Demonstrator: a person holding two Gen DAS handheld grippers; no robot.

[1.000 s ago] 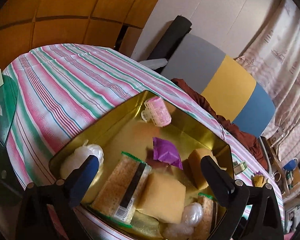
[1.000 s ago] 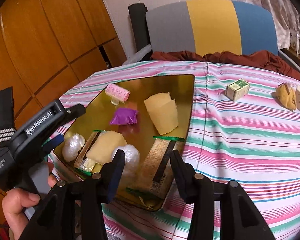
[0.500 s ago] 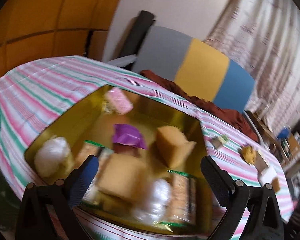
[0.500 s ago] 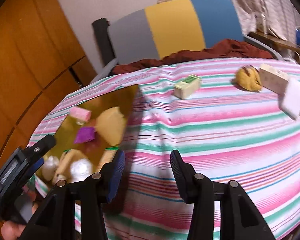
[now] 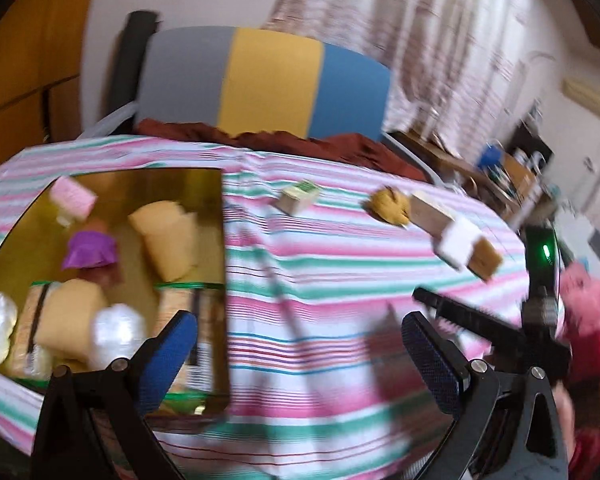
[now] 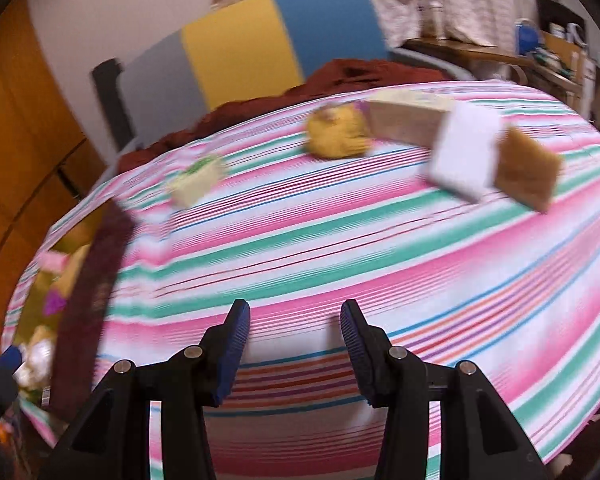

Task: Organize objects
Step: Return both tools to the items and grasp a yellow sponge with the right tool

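Both views are motion-blurred. The left gripper (image 5: 300, 352) hangs over the striped cloth (image 5: 340, 280), its 2 blue pads wide apart with nothing between them. The right gripper (image 6: 295, 344) also stands over bare cloth, jaws parted with a clear gap and nothing held. A gold tray (image 5: 216, 240) sits at the table's left edge, its right rim straight and just beside the left pad; in it lie a pink pack (image 5: 74, 198), a purple wrapper (image 5: 90, 250), a tan sponge (image 5: 168, 240) and 2 white bundles. Well apart from the tray, along the far side, sit a small green-topped box (image 5: 298, 198), a yellow lump (image 6: 338, 136), a long beige box (image 6: 404, 122), a white block (image 6: 462, 158) and a brown sponge (image 6: 528, 168), the last 3 touching or nearly so. Between tray and these the cloth lies open. A tricolour chair (image 5: 260, 84) stands behind the far edge.
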